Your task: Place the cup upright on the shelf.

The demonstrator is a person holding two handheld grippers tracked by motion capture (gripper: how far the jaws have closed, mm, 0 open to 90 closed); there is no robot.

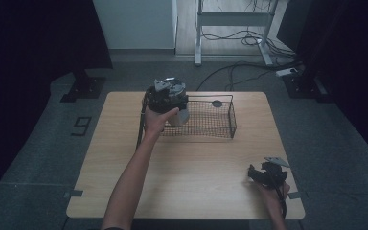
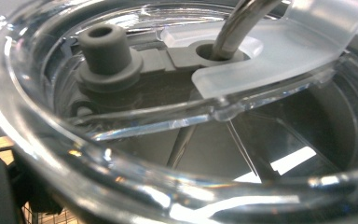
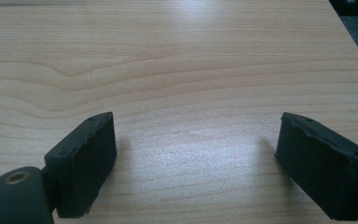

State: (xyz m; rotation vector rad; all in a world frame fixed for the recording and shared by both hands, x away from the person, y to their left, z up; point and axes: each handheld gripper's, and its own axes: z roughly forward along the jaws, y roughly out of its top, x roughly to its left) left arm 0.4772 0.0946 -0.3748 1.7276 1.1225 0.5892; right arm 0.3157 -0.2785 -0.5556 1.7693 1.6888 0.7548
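Observation:
My left gripper (image 1: 172, 103) hangs over the left end of a black wire basket (image 1: 230, 125), shut on a clear lidded cup (image 1: 182, 116). Up close in the left gripper view, the cup's clear lid (image 2: 121, 126) carries a grey rubber stopper (image 2: 103, 44), a frosted flap (image 2: 279, 51) and a metal straw (image 2: 235, 25) through a hole. One black jaw shows at the bottom left, with basket mesh (image 2: 42, 215) beneath it. My right gripper (image 1: 254, 173) (image 3: 196, 158) rests low over the wood table (image 3: 177, 70) near its front right corner, open and holding nothing.
A dark round disc (image 1: 217, 103) lies in the basket's far right part. The light wood table (image 1: 196, 167) stands on grey carpet. Beyond it are a white cabinet (image 1: 134, 24), a desk frame with cables (image 1: 235, 28) and dark curtains.

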